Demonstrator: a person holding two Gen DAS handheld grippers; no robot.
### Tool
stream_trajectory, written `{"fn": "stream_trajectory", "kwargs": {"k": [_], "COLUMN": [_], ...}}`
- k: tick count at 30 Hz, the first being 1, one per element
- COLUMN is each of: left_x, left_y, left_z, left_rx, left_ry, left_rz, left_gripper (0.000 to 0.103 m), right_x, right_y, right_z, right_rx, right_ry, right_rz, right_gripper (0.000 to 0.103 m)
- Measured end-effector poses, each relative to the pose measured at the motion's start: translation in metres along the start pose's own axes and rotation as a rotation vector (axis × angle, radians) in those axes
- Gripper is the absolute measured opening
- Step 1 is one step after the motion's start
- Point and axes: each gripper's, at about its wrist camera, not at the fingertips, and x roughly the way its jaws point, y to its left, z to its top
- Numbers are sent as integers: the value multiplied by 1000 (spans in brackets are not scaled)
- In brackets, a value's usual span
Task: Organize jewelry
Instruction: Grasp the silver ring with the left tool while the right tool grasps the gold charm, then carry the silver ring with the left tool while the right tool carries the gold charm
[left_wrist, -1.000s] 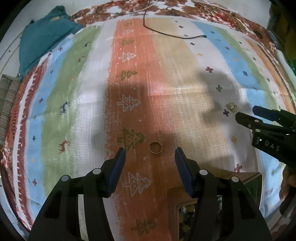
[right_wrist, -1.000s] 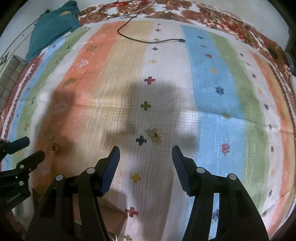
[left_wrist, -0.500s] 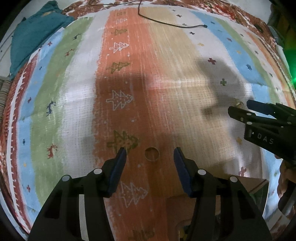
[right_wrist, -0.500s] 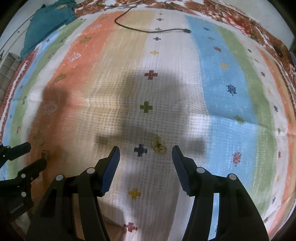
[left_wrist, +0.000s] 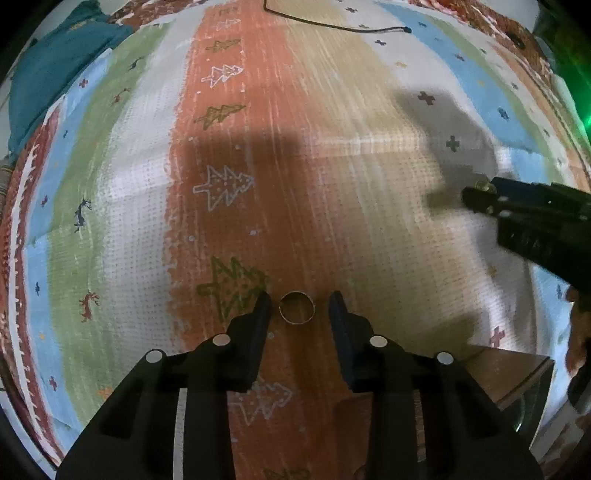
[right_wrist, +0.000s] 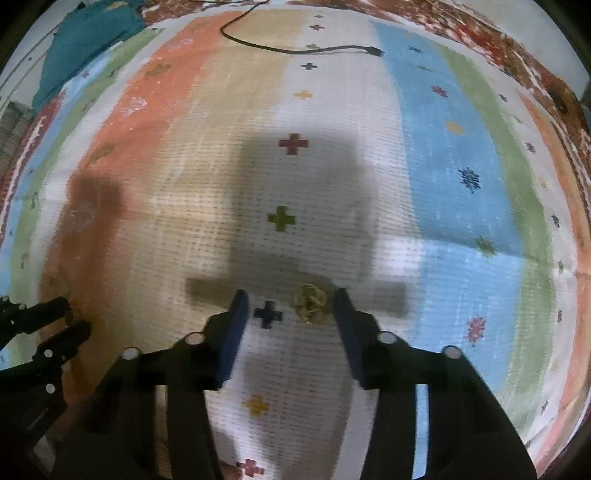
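Striped rug (left_wrist: 332, 155) spread flat, printed with little trees, crosses and deer. Taken as the landmark throughout.

On the rug's orange stripe, beside a green tree print: a plain ring (left_wrist: 297, 307), lying flat. Straddled by the left gripper (left_wrist: 298, 308), pointed steeply down at the rug. Jaws closing, ring between them, a sliver of rug visible on each side of it (no pad pressing on it).

On the rug's white stripe, just right of a dark blue cross: a small gold ornament (right_wrist: 310, 301), knotted or flower-like (too blurred to say more). Bracketed by the right gripper (right_wrist: 290, 308), also pointed steeply down. Jaws closing, ornament between them and nearer the right-hand finger, a thin gap there; cannot tell for sure, but apparently untouched.

Each gripper visible in the other's view, low over the rug: the right one at the right edge of the left wrist view, the gold ornament a glint at its tips; the left one at the lower left edge of the right wrist view.

At the rug's near edge, lower right in the left wrist view: a brown box (left_wrist: 513, 376), corner only. At the rug's far end: a black cable (right_wrist: 295, 46) trailing across the stripes. Off the rug's far left corner: a teal cloth (left_wrist: 55, 70), crumpled.
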Motion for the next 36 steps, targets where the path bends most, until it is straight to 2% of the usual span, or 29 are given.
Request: {"fn": "stream_trajectory", "kwargs": {"k": [4,6,16,26,28,36], "left_x": [1,2,-7,-39,-46,-74], "left_y": [1,0,-1,-1,1,-9], "left_z": [-1,-1,3,-8,-2,-11], "left_rx": [-3,5,3,3,5,16], "left_ry": [1,3,-21,-90,-105,-178], "left_rz": [-1,0,-24,-44,-51,-82], "left_gripper": [20,20,19,19,19,20], "right_x": [1,2,-8,-47,-51,-66], "right_y": [-4,-1,0,1,3,12], "right_z": [-1,-2,-6,-23,-23,-34], "right_rx": [7,-5,-2,-17,-14,-14], "right_ry": [6,8,-20,-82,-92,-122], "right_rz": [-2,-7,3,24,29,61], "right_gripper": [23,17,15,15,15,15]}}
